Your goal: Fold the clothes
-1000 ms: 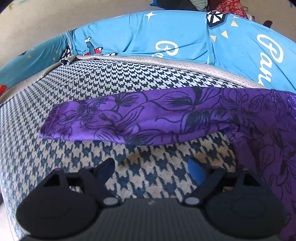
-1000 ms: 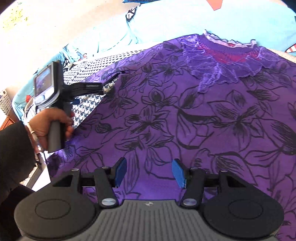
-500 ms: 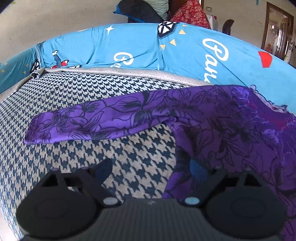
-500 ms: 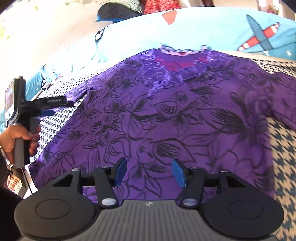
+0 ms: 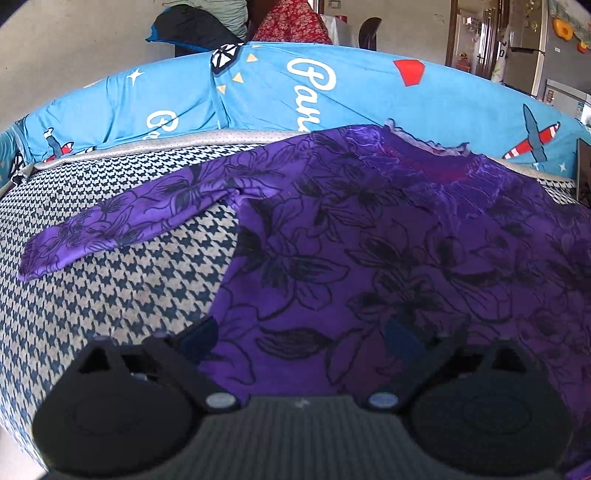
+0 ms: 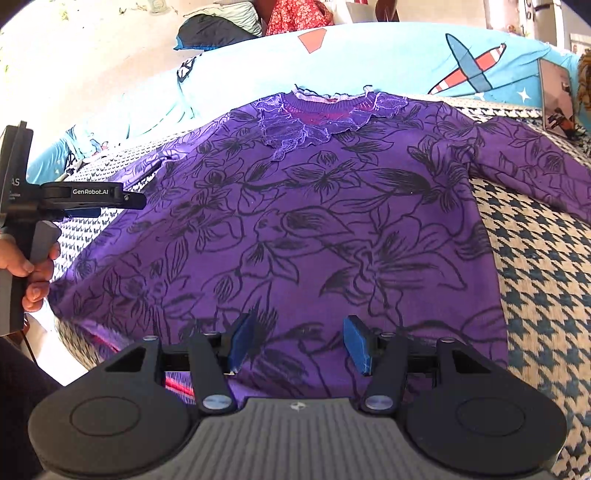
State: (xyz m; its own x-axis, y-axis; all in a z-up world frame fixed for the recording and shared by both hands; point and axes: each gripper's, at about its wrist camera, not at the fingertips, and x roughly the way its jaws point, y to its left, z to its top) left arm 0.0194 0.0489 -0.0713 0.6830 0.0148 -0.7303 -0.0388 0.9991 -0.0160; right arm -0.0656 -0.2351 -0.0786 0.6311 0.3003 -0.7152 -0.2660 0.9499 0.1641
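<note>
The purple floral top [image 6: 314,229] lies flat on the houndstooth bed cover [image 6: 546,280], the left gripper [image 5: 301,338] opening empty over its side, the right gripper [image 6: 299,343] half-open, holding nothing, above its hem.

I work on a bed spread with a houndstooth cover [image 5: 110,295] in blue and cream. Behind it lies a bright blue sheet [image 5: 369,99] printed with airplanes and white lettering. A plain pale wall [image 5: 81,40] stands beyond, with bundled bedding [image 6: 218,24] piled against it. A wooden doorway [image 5: 452,33] opens at right; daylight washes the left side.
</note>
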